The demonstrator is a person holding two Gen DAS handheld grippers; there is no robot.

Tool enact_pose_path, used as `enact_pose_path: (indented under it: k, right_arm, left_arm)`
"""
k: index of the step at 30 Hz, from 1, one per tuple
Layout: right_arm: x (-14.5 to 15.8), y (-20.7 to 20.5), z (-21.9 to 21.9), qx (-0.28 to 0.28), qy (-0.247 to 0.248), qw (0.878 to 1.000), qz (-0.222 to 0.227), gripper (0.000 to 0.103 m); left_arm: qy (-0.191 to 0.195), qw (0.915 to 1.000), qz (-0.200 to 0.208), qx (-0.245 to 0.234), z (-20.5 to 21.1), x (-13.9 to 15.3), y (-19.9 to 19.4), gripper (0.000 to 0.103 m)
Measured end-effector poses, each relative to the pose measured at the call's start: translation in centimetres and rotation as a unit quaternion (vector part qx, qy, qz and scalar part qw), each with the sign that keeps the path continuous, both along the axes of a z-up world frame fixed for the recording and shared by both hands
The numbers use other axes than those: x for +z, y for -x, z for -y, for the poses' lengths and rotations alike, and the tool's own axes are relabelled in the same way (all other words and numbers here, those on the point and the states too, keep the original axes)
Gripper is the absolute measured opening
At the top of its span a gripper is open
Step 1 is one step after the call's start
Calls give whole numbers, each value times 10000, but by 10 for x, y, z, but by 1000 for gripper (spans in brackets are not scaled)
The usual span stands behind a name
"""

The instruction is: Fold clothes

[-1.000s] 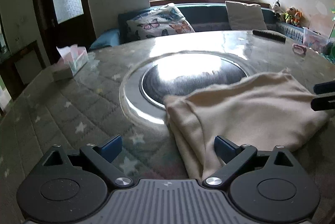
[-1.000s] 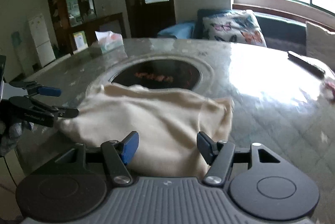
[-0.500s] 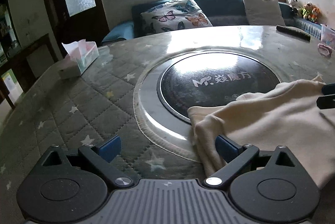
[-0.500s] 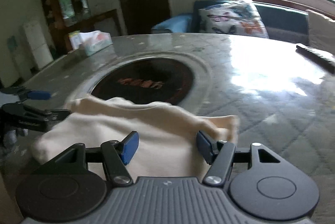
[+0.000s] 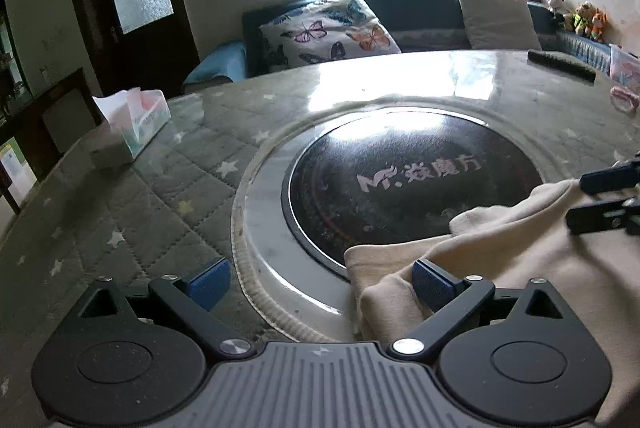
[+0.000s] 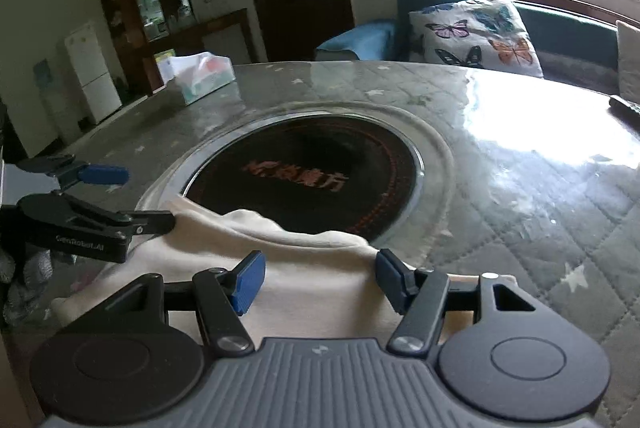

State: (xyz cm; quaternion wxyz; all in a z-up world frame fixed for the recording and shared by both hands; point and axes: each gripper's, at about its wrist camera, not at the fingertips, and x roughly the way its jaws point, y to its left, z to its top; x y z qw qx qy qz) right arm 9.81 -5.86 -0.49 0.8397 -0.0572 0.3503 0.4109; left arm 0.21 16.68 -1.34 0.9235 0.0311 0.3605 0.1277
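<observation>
A cream folded garment (image 5: 508, 268) lies on the quilted round table (image 5: 160, 196), its far edge on the near rim of the black hob disc (image 5: 400, 180). My left gripper (image 5: 320, 282) is open, its right finger over the garment's left edge and its left finger over bare table. In the right wrist view the garment (image 6: 304, 248) spreads under my right gripper (image 6: 320, 278), which is open with both fingers resting over the cloth. The left gripper (image 6: 136, 196) shows there at the left, its lower finger touching the cloth's edge. The right gripper (image 5: 600, 200) shows at the left wrist view's right edge.
A tissue box (image 5: 136, 124) stands at the table's far left. A dark remote (image 5: 560, 62) and a pink item (image 5: 624, 100) lie at the far right. A sofa with a butterfly cushion (image 5: 328, 32) stands beyond the table.
Both grippers have drawn back toward the table's near edge, and the garment has slid with them, uncovering most of the black hob disc. Both stay open.
</observation>
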Motion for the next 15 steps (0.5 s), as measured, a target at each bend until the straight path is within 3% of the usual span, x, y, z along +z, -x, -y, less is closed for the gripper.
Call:
enact_pose_path:
  k: [8,15]
  right_arm:
    - [18,25,1,158,117,9991,372,63]
    - [30,68,-14,843,239,9937,701,66]
  left_arm:
    - [111,9999,14,-1,-4,-1,1,102]
    - [202,9997,122,51,-8,7,9,103]
